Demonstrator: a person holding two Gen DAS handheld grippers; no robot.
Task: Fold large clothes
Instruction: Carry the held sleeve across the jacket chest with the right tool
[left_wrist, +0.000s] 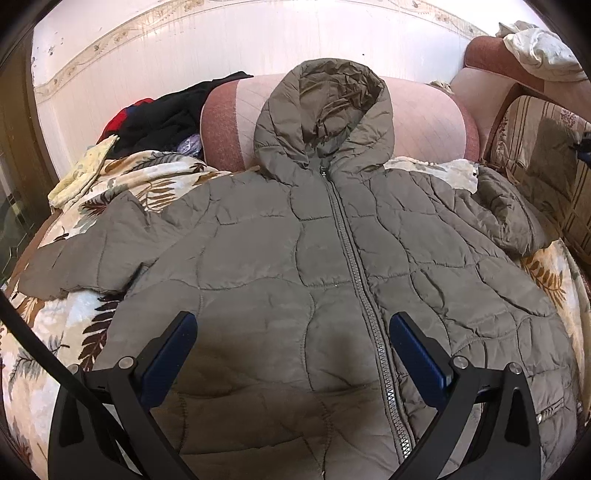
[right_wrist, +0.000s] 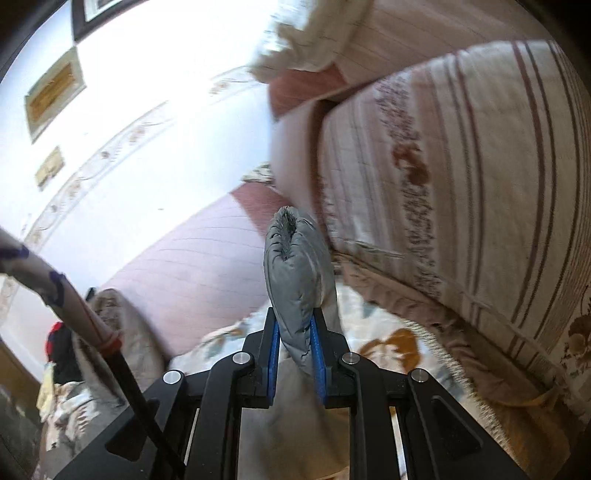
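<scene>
Behind, dark clothes (left_wrist: 173, 114), striped cushion (right_wrist: 461, 184)

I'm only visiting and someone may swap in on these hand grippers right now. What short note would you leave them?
Left gripper: open, holding nothing, hanging over the lower front of the jacket.
Right gripper: shut on a padded sleeve cuff, lifted above the leaf-print blanket.
Jacket: spread front-up and zipped on the blanket, hood against the pink bolster.
Done: laid flat, one cuff gripped.
Left: probably bring that sleeve across the front, then the other sleeve, then fold the body.
</scene>
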